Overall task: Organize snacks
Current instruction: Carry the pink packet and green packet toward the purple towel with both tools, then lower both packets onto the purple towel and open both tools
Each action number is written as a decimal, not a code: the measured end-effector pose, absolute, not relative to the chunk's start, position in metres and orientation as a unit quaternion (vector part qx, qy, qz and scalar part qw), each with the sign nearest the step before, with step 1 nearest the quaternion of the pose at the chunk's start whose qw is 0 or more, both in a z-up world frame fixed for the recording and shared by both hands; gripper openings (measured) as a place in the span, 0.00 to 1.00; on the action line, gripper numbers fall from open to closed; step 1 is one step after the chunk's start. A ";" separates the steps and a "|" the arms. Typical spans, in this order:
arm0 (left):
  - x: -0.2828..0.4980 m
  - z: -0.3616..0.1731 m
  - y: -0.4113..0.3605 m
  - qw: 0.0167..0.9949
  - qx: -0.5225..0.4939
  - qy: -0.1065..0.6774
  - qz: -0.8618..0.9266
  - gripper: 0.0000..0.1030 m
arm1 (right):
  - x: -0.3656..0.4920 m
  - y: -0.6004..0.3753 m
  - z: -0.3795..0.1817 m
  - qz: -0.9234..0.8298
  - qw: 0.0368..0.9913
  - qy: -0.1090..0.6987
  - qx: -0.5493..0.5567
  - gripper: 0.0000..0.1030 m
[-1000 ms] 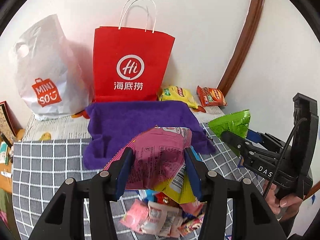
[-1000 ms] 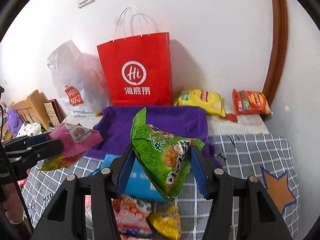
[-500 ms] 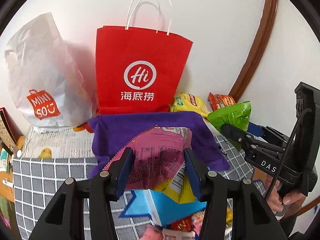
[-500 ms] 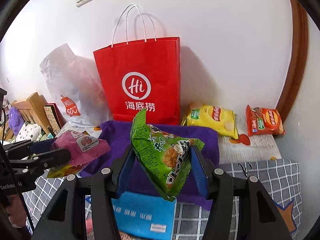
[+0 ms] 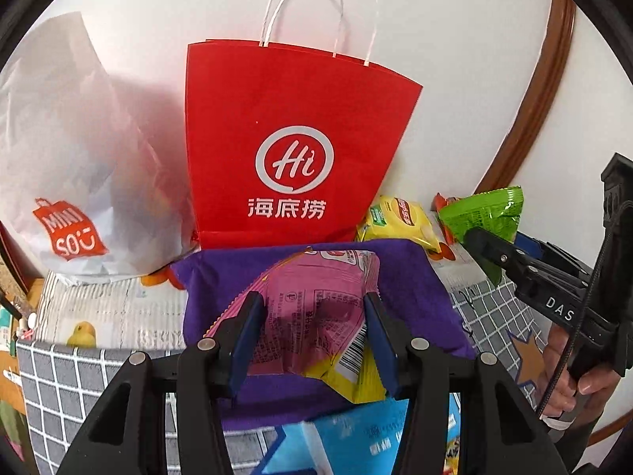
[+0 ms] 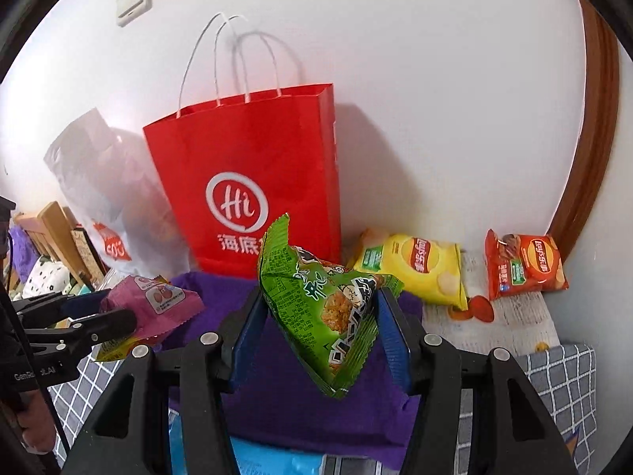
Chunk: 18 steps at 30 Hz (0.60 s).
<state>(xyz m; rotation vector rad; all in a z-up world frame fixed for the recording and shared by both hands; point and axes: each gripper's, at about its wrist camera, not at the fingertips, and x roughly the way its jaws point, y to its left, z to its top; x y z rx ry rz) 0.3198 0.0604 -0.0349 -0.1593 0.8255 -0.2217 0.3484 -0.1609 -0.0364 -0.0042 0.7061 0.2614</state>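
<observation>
Pink snack packet [image 5: 316,308]: clamped in the left gripper [image 5: 312,336], held in the air over the purple cloth [image 5: 407,277].
Green snack packet [image 6: 328,304]: pinched in the right gripper [image 6: 320,340], tilted, above the same cloth.
Likely target: red Haidilao paper bag [image 5: 292,118] behind, mouth open upward.
Doing it well: lift each packet clear of the bag's rim, avoid the handles, release one at a time.
Nearby: yellow Lay's bag [image 6: 419,265] and red Lay's bag [image 6: 526,265] lying by the wall.

Left gripper [image 5: 314,334] black with blue fingers [image 5: 245,340], silver screws, right gripper [image 6: 318,334] alike, black cable
</observation>
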 end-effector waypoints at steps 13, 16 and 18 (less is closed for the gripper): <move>0.366 -0.068 0.068 0.897 -0.079 0.424 -0.096 0.47 | 0.386 -0.183 -0.065 0.107 0.923 0.370 0.009 0.53; 0.375 -0.083 0.071 0.891 -0.084 0.437 -0.093 0.47 | 0.391 -0.183 -0.073 0.108 0.920 0.376 0.003 0.53; 0.379 -0.091 0.070 0.887 -0.078 0.446 -0.089 0.47 | 0.394 -0.182 -0.080 0.108 0.917 0.383 0.001 0.53</move>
